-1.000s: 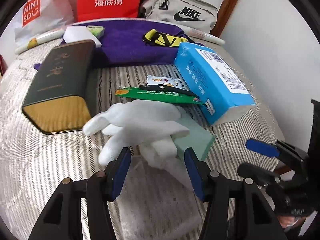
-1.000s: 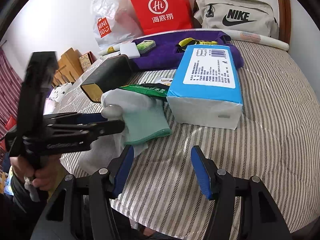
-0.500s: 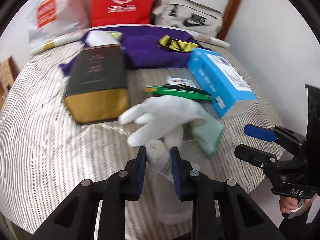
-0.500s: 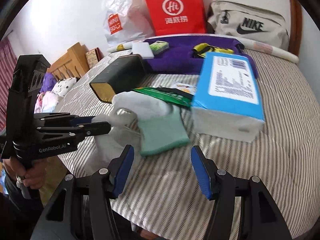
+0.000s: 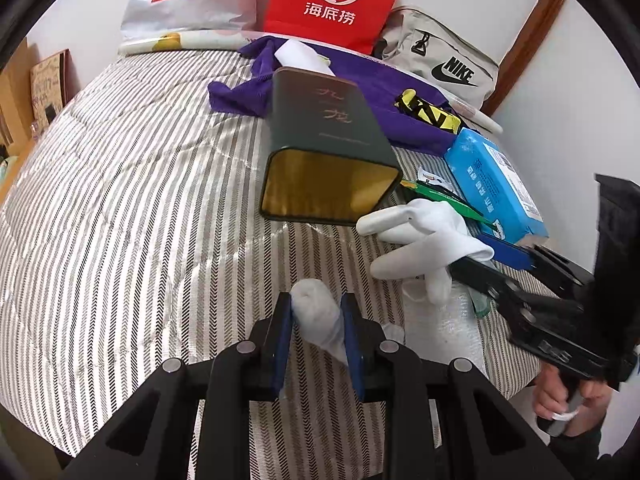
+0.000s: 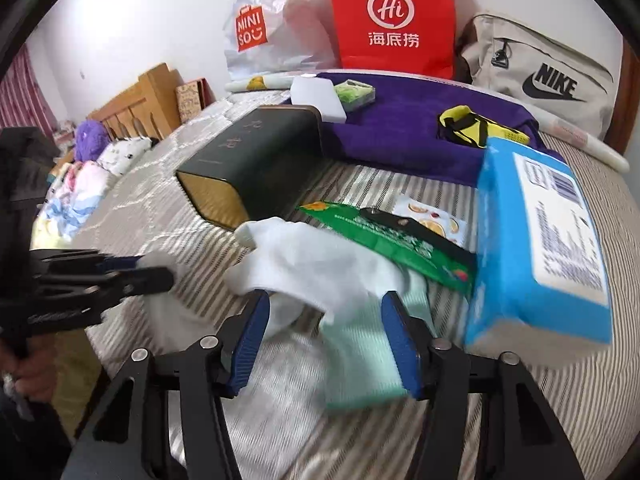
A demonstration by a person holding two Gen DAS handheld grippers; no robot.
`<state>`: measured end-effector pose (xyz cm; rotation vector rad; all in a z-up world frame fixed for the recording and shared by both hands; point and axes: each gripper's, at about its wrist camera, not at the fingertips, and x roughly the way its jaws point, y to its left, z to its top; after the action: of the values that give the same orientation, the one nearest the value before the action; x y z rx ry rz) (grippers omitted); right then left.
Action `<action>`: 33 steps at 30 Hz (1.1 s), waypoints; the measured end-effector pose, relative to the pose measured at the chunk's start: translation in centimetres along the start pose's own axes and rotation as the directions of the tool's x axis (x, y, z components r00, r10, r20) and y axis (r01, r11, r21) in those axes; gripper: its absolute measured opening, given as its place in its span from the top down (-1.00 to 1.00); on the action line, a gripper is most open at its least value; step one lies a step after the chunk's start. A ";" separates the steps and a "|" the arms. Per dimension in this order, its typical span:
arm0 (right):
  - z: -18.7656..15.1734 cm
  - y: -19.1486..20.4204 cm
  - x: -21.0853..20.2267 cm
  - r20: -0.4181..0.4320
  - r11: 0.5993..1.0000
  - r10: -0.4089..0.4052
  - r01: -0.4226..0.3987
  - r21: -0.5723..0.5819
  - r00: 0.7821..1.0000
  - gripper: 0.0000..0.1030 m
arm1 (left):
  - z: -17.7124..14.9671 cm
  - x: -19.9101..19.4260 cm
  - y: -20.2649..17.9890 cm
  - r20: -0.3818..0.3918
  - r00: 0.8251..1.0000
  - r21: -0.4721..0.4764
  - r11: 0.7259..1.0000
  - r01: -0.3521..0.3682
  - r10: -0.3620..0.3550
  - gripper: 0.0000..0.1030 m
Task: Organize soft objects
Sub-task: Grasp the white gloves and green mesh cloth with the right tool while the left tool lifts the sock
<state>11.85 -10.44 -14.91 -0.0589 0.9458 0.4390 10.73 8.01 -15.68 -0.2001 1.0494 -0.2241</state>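
A white glove (image 6: 316, 268) with a pale green cuff (image 6: 360, 360) lies flat on the striped bedcover (image 5: 140, 220), its fingers toward the dark tin. My right gripper (image 6: 326, 312) straddles its palm. The jaws are closing with the glove between them, and the pads do not visibly press it. In the left wrist view the same glove (image 5: 424, 240) has the right gripper (image 5: 476, 256) at its edge. My left gripper (image 5: 316, 312) is shut on one finger of a second white glove (image 5: 440, 340), which trails off to the right beneath the first.
A dark green tin (image 5: 328, 128) with a gold end lies just behind the gloves. Right of them are a green packet (image 6: 384, 236) and a blue tissue pack (image 6: 540, 240). Purple cloth (image 6: 400, 128), a red bag (image 6: 392, 16) and a Nike bag (image 6: 552, 72) sit behind. The bed edge is near.
The left gripper closed on a white glove finger and carried it left, away from the other glove. The right gripper moved in over the green-cuffed glove and its jaws narrowed.
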 end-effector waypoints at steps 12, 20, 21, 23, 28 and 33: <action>-0.8 -0.2 -5.0 0.075 0.998 0.067 -0.067 -0.006 0.995 0.92 | -0.2 0.9 0.3 -0.010 1.000 -0.022 0.999 -0.023 0.023 0.54; -4.4 -2.9 -10.3 0.116 0.998 -0.046 0.041 0.047 0.992 0.93 | -0.6 0.7 0.3 -0.013 0.998 -0.041 0.997 -0.058 0.058 0.54; -4.9 -3.8 -10.9 0.117 0.995 -0.073 0.065 0.071 0.990 0.93 | -0.6 0.6 0.3 -0.013 0.998 -0.046 0.997 -0.064 0.063 0.54; -5.7 -5.4 -11.3 0.106 0.988 -0.110 0.097 0.120 0.988 0.92 | -0.7 0.7 0.3 -0.014 0.998 -0.051 0.996 -0.070 0.069 0.51; -7.1 -7.8 -8.5 0.006 0.981 -0.114 0.111 0.160 0.994 0.84 | -0.7 0.8 -0.3 -0.012 0.995 -0.031 0.994 -0.103 0.103 0.51; -8.8 -7.9 -8.0 -0.007 0.985 -0.046 0.046 0.164 0.999 -0.04 | -1.0 0.6 -0.2 -0.010 0.996 -0.029 0.996 -0.089 0.088 0.44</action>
<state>4.15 -22.45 -14.87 0.0686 0.9786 0.3169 10.07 7.63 -16.60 -0.1790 1.0681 -0.1295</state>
